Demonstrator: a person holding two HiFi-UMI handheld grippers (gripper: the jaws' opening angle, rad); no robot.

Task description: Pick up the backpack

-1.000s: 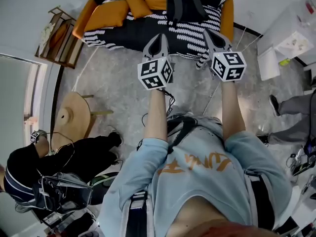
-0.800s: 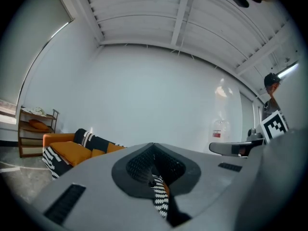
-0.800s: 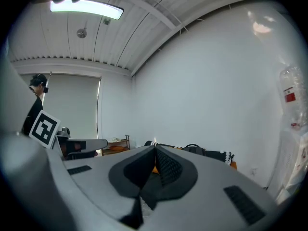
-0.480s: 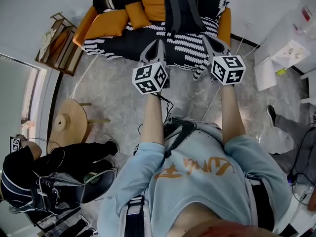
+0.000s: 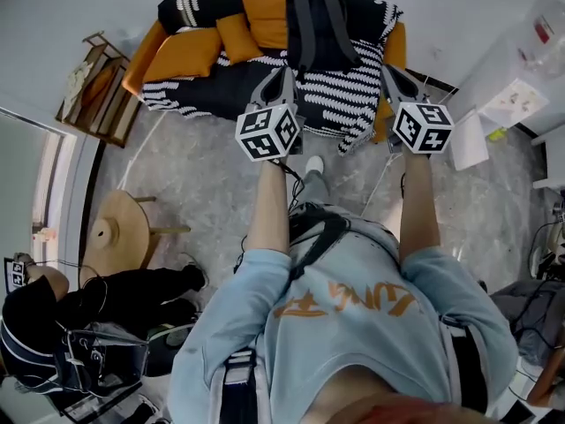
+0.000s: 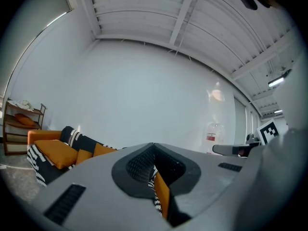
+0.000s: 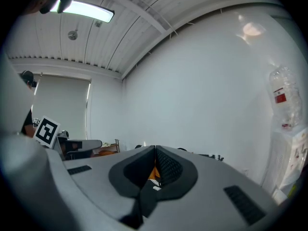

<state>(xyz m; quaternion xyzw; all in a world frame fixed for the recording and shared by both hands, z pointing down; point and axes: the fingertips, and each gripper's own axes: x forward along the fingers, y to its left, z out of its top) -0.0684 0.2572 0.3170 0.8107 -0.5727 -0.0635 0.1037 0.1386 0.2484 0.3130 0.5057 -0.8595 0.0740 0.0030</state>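
The dark grey backpack (image 5: 320, 26) stands against the back of an orange sofa (image 5: 181, 53) draped with a black-and-white striped blanket (image 5: 340, 95). In the head view both grippers are held out level in front of the person, over the sofa's front edge. My left gripper (image 5: 284, 72) is shut and empty, just below and left of the backpack. My right gripper (image 5: 389, 69) is shut and empty too, to the backpack's lower right. In the left gripper view the closed jaws (image 6: 154, 146) hide most of the sofa (image 6: 53, 153); the right gripper view's jaws (image 7: 155, 149) are closed as well.
A wooden shelf (image 5: 88, 78) stands left of the sofa and a round wooden stool (image 5: 119, 232) on the grey floor. A person in black (image 5: 53, 321) crouches at the lower left. White furniture with papers (image 5: 516, 95) is on the right. Cables trail on the floor.
The person has stepped toward the sofa; both grippers have moved forward and now reach over its front edge, nearer the backpack. Another person's leg at the right has left the view.
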